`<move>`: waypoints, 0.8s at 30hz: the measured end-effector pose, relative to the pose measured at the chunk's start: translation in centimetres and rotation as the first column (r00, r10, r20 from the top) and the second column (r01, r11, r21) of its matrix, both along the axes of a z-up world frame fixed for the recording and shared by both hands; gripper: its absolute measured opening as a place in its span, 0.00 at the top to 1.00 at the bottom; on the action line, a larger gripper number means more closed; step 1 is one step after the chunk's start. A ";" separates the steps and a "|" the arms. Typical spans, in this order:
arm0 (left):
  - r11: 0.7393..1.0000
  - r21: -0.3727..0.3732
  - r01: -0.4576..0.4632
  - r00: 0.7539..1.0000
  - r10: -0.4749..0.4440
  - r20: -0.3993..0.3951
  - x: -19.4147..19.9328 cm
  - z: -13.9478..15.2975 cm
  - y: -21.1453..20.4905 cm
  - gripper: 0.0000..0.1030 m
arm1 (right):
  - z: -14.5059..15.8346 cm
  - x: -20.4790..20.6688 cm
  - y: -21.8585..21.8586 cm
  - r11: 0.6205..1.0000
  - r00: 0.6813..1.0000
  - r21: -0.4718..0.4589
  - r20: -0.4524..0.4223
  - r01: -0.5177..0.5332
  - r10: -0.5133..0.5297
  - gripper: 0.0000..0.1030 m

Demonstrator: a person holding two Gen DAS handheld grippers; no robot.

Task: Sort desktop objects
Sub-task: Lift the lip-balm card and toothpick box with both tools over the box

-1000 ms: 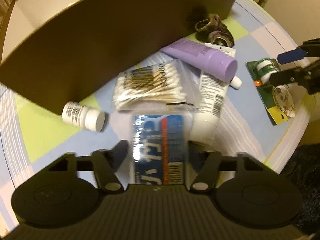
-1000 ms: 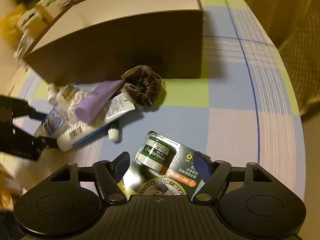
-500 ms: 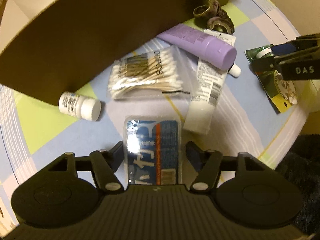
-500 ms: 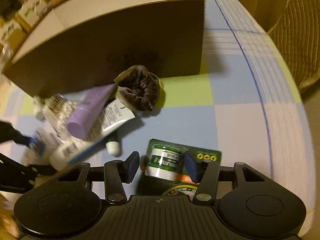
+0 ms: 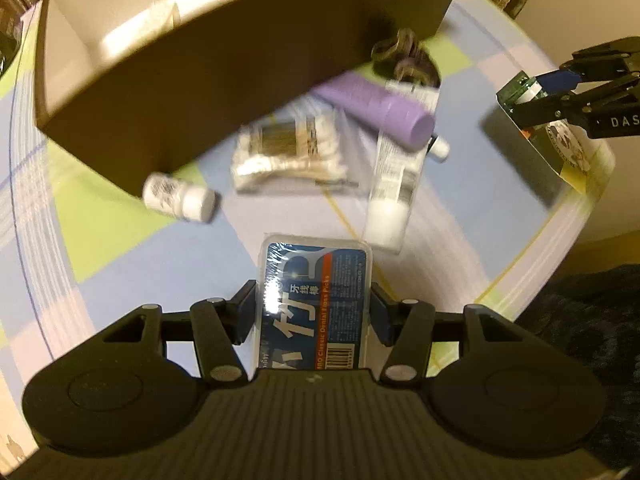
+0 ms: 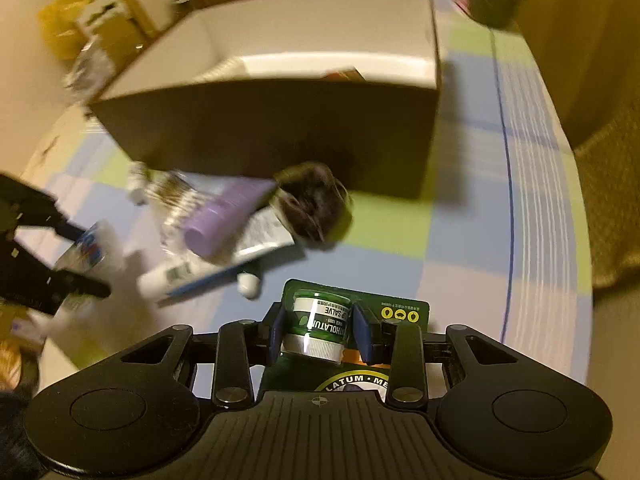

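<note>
Both grippers are now lifting clamped loads, the left gripper (image 5: 313,307) carrying the floss box (image 5: 315,304) and the right gripper (image 6: 318,330) the salve card (image 6: 352,320), toward the carton (image 6: 280,128) at twelve o'clock.

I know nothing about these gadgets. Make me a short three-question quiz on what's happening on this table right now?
1. True or false: the left gripper is shut on the floss pick box.
2. What does the right gripper hold? A) the purple tube B) the lip salve pack C) the cotton swabs
3. Fill in: the small white bottle lies on its ____, beside the cardboard box.

Key: 1 true; 2 B; 3 side.
</note>
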State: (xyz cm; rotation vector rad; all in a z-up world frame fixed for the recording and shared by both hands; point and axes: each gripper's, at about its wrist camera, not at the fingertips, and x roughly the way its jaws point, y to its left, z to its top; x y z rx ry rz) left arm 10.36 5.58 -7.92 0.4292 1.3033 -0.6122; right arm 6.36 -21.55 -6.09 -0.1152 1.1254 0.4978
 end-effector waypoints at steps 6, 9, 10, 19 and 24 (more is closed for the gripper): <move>0.998 -0.012 0.069 0.996 -0.068 0.055 1.4 4.0 -1.8 0.50 | 4.2 1.5 1.0 0.992 0.992 0.045 0.062 -0.115 0.112 0.66; 0.996 -0.019 0.086 0.993 -0.085 0.087 2.7 6.2 -2.1 0.50 | 5.9 3.0 1.6 0.984 0.983 0.076 0.091 -0.164 0.157 0.66; 0.996 -0.021 0.090 0.991 -0.088 0.101 3.2 6.8 -2.2 0.50 | 6.4 3.5 1.8 0.980 0.980 0.086 0.101 -0.179 0.171 0.66; 0.993 -0.017 0.117 0.971 -0.110 0.213 9.0 11.6 -3.2 0.49 | 10.0 9.3 4.5 0.940 0.926 0.093 0.225 -0.330 0.303 0.65; 0.984 0.039 0.173 0.964 -0.177 0.198 12.8 11.6 -5.4 0.49 | 9.4 13.9 6.2 0.920 0.902 0.067 0.237 -0.386 0.361 0.65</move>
